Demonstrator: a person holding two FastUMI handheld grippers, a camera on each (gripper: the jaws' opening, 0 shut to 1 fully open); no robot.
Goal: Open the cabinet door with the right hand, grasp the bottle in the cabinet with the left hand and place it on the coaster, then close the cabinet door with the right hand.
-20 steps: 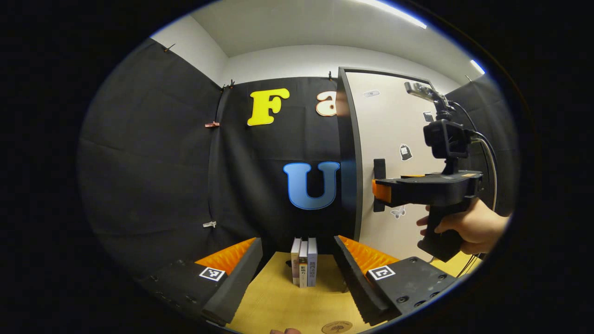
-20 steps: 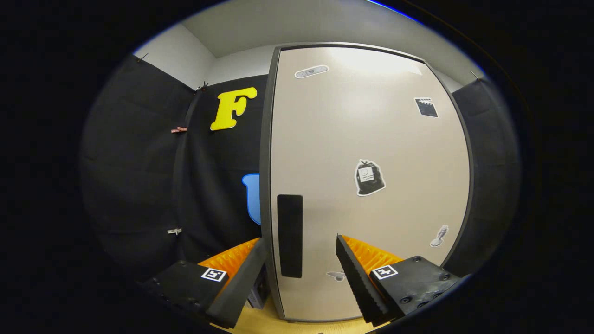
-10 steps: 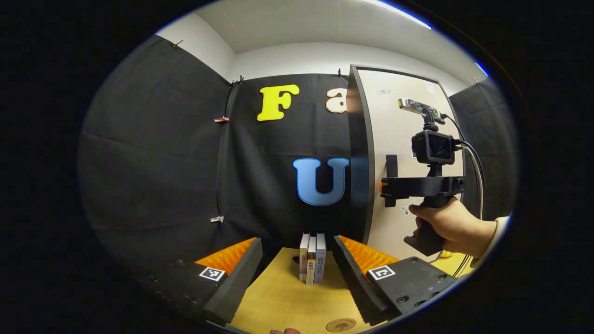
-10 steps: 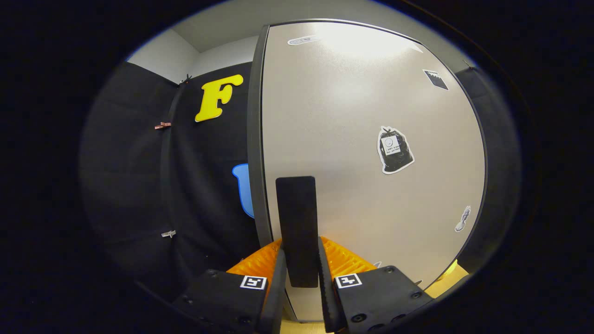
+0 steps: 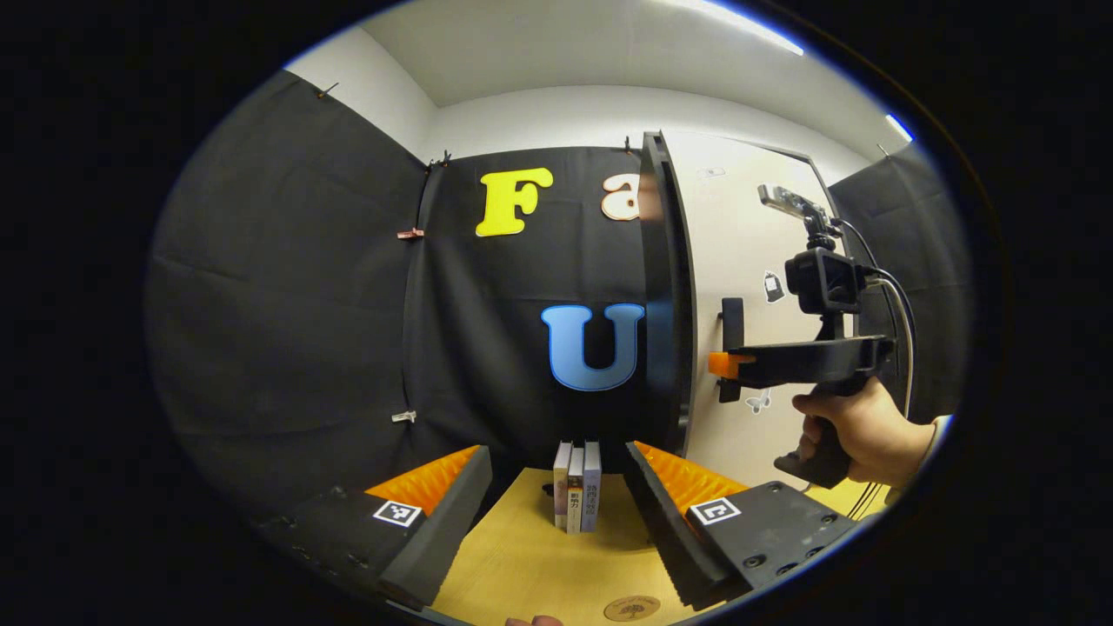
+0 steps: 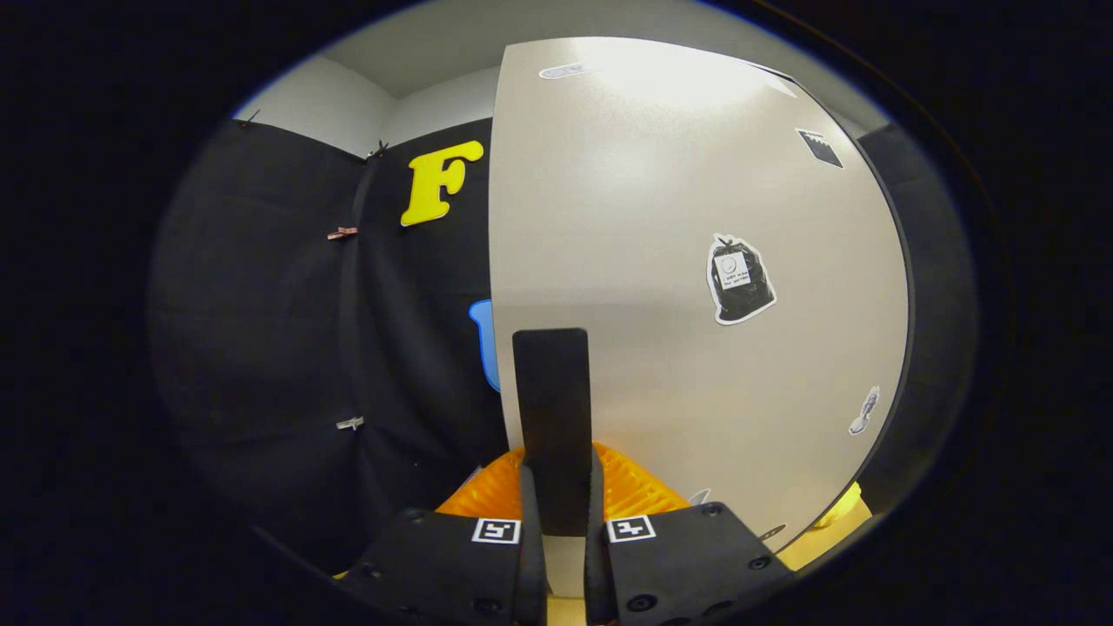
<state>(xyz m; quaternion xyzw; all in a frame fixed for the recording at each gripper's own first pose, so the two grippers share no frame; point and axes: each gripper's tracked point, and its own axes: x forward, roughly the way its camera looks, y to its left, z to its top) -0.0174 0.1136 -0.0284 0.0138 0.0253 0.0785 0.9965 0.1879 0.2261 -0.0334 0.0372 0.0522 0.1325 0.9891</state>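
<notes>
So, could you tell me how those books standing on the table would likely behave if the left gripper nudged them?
The books stand upright on their narrow ends, so they would probably tip rather than slide. Nothing props either side, so one may topple alone. They look slim, likely light; the open left gripper sits close before them on the table.

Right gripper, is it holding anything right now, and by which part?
Yes. The right gripper has its jaws closed on the cabinet door's handle, gripping the lower end. The left gripper holds nothing.
</notes>
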